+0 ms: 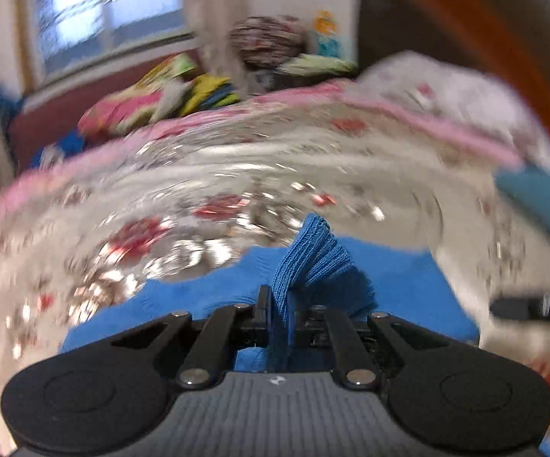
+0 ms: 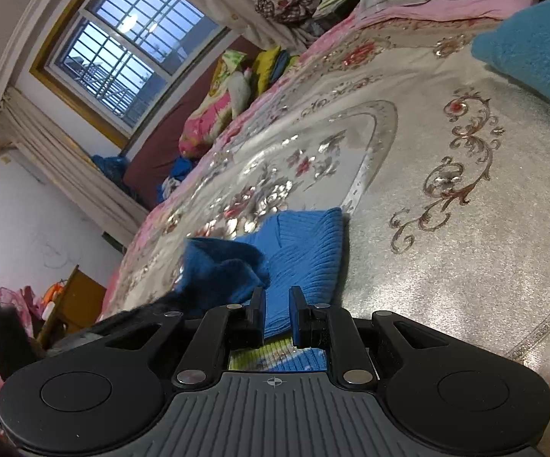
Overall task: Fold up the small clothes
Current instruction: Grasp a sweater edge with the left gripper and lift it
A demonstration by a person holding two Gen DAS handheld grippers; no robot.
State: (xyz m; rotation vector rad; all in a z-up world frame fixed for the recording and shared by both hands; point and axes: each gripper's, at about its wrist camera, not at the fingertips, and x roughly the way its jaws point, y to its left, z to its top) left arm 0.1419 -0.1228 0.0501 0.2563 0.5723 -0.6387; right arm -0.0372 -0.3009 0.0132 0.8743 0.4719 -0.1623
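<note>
1. A small blue ribbed-knit garment (image 2: 305, 251) is seen lying on the silvery floral-embroidered bedspread (image 2: 446, 228) of a bed, directly ahead of both tools.
2. In the right wrist view, the knit is shown as soft, with fine parallel ribs; one portion lies flat with a rounded, thick far edge at about 12 o'clock, and a crumpled, darker-shaded fold is raised at about 10 o'clock.
3. The long axis of the flat portion is seen running from the right tool (image 2: 278, 306) away toward 12 to 1 o'clock, its ribs following roughly the same line.
4. The jaws of the right tool are held nearly together with a narrow gap; blue knit is seen in that gap, but whether the pads press on it cannot be told.
5. In the left wrist view, which is blurred, a pleated tuft of the garment is pinched between the closed jaws of the left tool (image 1: 280, 304) and stands up from them toward 12 o'clock, fanning wider at its top.
6. The rest of the garment is spread flat behind the tuft, from about 9 to 3 o'clock.
7. The bedspread is glossy, with red flowers, metallic scrollwork and a pink border.
8. A fuzzy teal cushion (image 2: 533, 49) is seen at about 2 o'clock, well apart from the garment.
</note>
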